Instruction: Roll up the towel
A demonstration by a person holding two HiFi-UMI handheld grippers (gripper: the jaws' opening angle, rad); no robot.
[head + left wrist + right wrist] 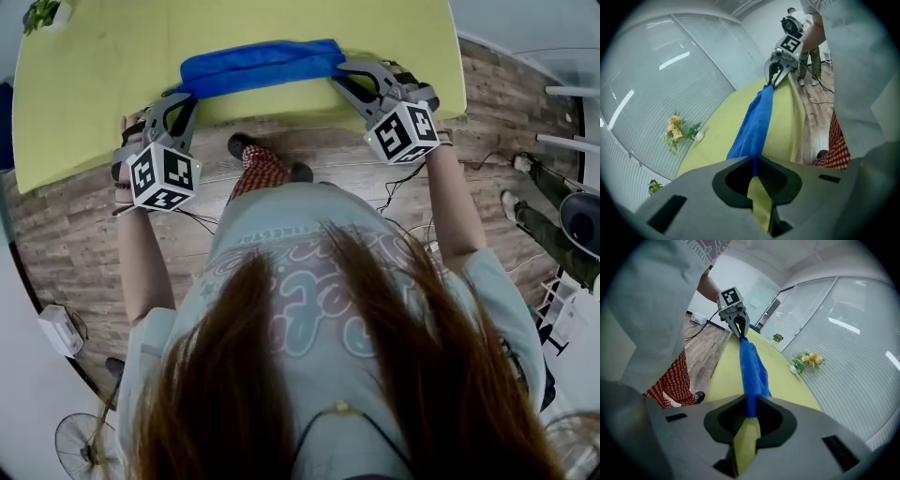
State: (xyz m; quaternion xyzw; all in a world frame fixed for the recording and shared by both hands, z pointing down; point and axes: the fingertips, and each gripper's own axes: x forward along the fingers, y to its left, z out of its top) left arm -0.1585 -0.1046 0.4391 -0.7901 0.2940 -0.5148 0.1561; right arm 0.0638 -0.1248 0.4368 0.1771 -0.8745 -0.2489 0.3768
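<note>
A blue towel (pixel 258 66), folded into a long narrow strip, lies along the near edge of the yellow-green table (pixel 94 84). My left gripper (pixel 180 94) is shut on the strip's left end. My right gripper (pixel 339 75) is shut on its right end. In the left gripper view the towel (pixel 757 122) runs from my jaws (pixel 753 164) straight to the right gripper (pixel 774 77). In the right gripper view the towel (pixel 752 366) stretches from my jaws (pixel 751 408) to the left gripper (pixel 739 329). The strip is raised slightly and pulled taut between the two.
A small vase of flowers (pixel 677 131) stands far back on the table by the glass wall, and a potted plant (pixel 42 14) at its far left corner. The table edge drops to a wooden floor (pixel 75 244) with cables. Another person's legs (pixel 539 220) stand at the right.
</note>
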